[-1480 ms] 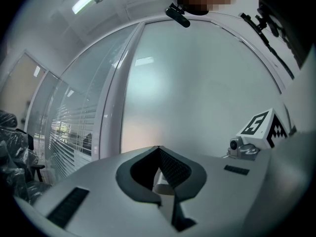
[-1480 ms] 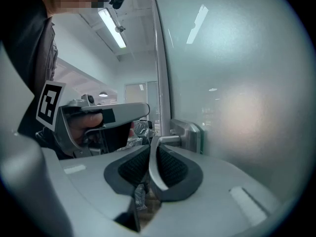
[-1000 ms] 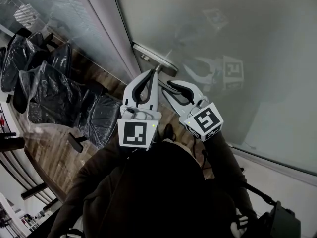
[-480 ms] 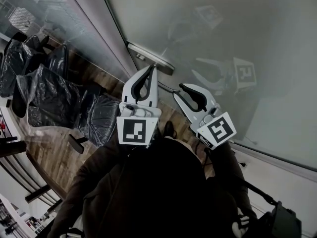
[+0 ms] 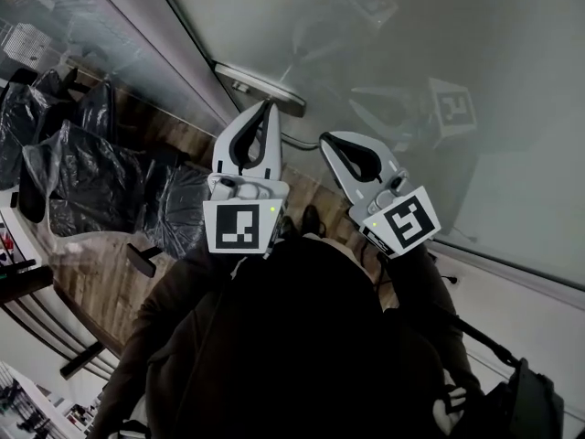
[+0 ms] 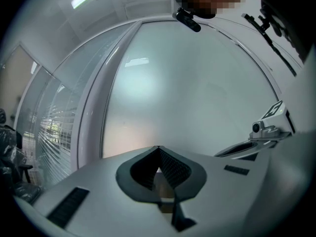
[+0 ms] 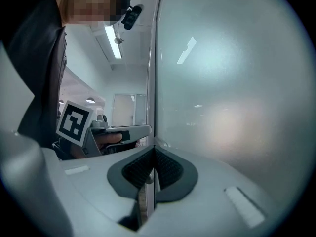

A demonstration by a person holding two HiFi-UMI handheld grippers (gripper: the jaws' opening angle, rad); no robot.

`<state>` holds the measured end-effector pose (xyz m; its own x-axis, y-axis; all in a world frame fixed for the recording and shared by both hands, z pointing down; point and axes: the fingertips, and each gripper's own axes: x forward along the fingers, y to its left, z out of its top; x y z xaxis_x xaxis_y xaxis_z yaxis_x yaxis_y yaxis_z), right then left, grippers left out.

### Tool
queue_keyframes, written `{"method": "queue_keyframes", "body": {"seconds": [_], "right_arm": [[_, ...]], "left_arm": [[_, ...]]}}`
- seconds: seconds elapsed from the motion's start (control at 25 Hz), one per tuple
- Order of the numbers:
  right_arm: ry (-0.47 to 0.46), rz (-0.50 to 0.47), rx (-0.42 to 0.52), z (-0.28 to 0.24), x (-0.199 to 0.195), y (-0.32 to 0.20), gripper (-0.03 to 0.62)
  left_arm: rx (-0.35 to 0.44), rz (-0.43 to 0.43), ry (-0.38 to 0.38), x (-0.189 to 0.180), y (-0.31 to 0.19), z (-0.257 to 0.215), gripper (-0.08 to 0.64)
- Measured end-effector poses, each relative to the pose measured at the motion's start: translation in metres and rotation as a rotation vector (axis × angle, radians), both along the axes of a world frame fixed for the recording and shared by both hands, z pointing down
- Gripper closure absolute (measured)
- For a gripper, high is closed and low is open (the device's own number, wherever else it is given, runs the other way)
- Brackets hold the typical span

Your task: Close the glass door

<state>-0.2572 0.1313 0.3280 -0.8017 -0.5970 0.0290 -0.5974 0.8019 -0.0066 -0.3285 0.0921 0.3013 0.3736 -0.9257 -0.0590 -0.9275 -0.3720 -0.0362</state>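
Both pairs of jaws are pressed together, nothing between them: left gripper (image 5: 267, 108) and right gripper (image 5: 329, 141) point tips-first at the frosted glass door (image 5: 411, 53). The right tips line up with its vertical edge, contact unclear. Metal handle (image 5: 259, 90) is just past the left tips; further left are plastic-wrapped chairs (image 5: 82, 172) on a wood floor (image 5: 101, 286).

In the head view my dark jacket (image 5: 302, 355) hides the grips of the left tongs (image 5: 269, 105) and the right tongs (image 5: 327, 141). The glass door (image 5: 384, 53) is frosted, so nothing behind it reads, and it runs off the top and right edges. The plastic-wrapped chairs (image 5: 82, 167) at far left are cut by the frame. I can't tell whether the left tongs touch the metal fitting (image 5: 242, 76).
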Motion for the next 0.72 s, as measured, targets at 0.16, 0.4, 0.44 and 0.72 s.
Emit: {"method": "queue_keyframes", "body": {"seconds": [0.16, 0.4, 0.44, 0.72], "right_arm": [[0.006, -0.009, 0.014, -0.008, -0.003, 0.0, 0.591], [0.004, -0.015, 0.017, -0.007, -0.006, -0.001, 0.592], [0.003, -0.014, 0.015, -0.007, -0.006, -0.001, 0.592], [0.002, -0.019, 0.017, -0.005, -0.008, 0.0, 0.591]], "left_arm": [[0.046, -0.015, 0.038, -0.001, -0.002, -0.016, 0.563], [0.04, -0.023, 0.035, -0.003, -0.003, -0.013, 0.563], [0.041, -0.025, 0.039, -0.002, -0.003, -0.013, 0.563], [0.032, -0.014, 0.016, -0.002, -0.003, -0.006, 0.563]]}}
